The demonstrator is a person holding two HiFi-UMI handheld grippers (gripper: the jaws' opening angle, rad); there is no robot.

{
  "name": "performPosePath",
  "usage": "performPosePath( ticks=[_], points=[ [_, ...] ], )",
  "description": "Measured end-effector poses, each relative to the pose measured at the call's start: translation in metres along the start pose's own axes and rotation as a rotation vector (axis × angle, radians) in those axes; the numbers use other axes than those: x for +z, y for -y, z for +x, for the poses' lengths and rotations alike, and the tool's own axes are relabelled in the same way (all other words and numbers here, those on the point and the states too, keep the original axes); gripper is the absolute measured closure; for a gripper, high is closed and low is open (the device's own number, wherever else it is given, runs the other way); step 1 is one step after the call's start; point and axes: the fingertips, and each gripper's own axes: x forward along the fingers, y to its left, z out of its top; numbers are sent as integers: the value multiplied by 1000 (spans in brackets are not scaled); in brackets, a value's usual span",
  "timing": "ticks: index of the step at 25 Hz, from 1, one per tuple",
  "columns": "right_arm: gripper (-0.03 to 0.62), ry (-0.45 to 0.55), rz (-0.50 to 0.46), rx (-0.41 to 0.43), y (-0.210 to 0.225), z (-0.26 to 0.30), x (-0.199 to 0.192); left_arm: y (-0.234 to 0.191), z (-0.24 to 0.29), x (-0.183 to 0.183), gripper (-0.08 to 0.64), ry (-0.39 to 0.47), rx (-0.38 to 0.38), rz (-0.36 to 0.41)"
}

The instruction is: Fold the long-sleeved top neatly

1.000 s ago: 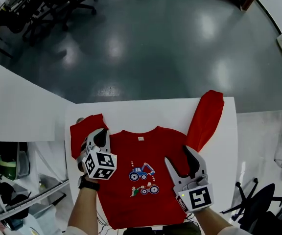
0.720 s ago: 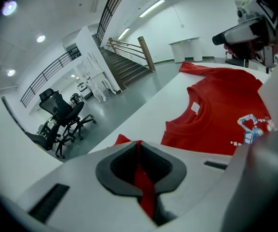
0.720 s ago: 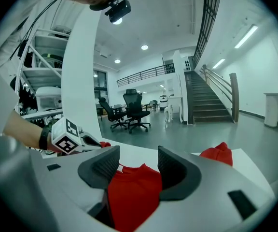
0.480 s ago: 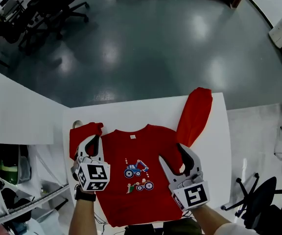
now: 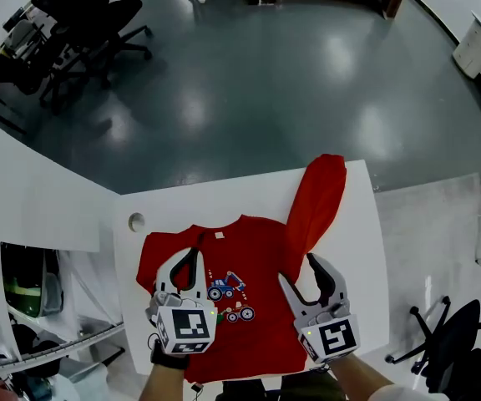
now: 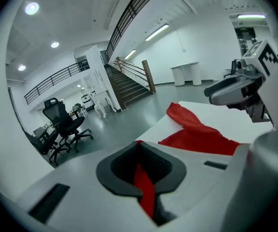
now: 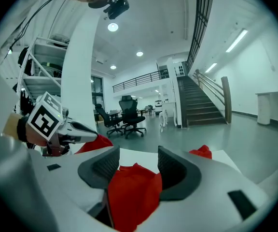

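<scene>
While the left tongs (image 5: 192, 256) clamp the left sleeve (image 6: 143, 185) of the red top (image 5: 253, 239) above its chest, the right tongs (image 5: 299, 270) hover wide open near the armpit, gripping nothing. The top lies face up on the white worktop (image 5: 357, 249), right sleeve (image 5: 320, 190) stretched toward the far edge. The sleeve fold seems in hand; next it needs laying flat across the body before release

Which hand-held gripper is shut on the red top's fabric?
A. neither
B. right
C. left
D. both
C: the left hand-held gripper pinches a strip of the top between closed jaws, while the right hand-held gripper has its jaws apart.
</scene>
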Motion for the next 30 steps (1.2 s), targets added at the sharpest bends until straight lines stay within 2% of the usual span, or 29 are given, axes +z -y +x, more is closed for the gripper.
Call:
performPosePath(
  ticks=[6, 12, 20, 24, 28, 30],
  points=[
    [328, 5, 5, -43, 31, -34, -1, 66, 13, 21, 540, -4, -56, -21],
    [328, 2, 13, -67, 54, -57, -11, 108, 22, 38, 540, 2, -82, -34],
    [328, 4, 24, -78, 72, -73, -15, 144, 49, 17, 540, -63, -116, -117],
    [328, -2, 31, -85, 80, -79, -21, 167, 57, 1, 538, -113, -159, -97],
    [328, -3, 35, -94, 85, -83, -22, 191, 61, -13, 535, -168, -249, -82],
    [328, -6, 38, -99, 87, -83, -24, 199, 60, -10, 481, -161, -279, -74]
  ],
)
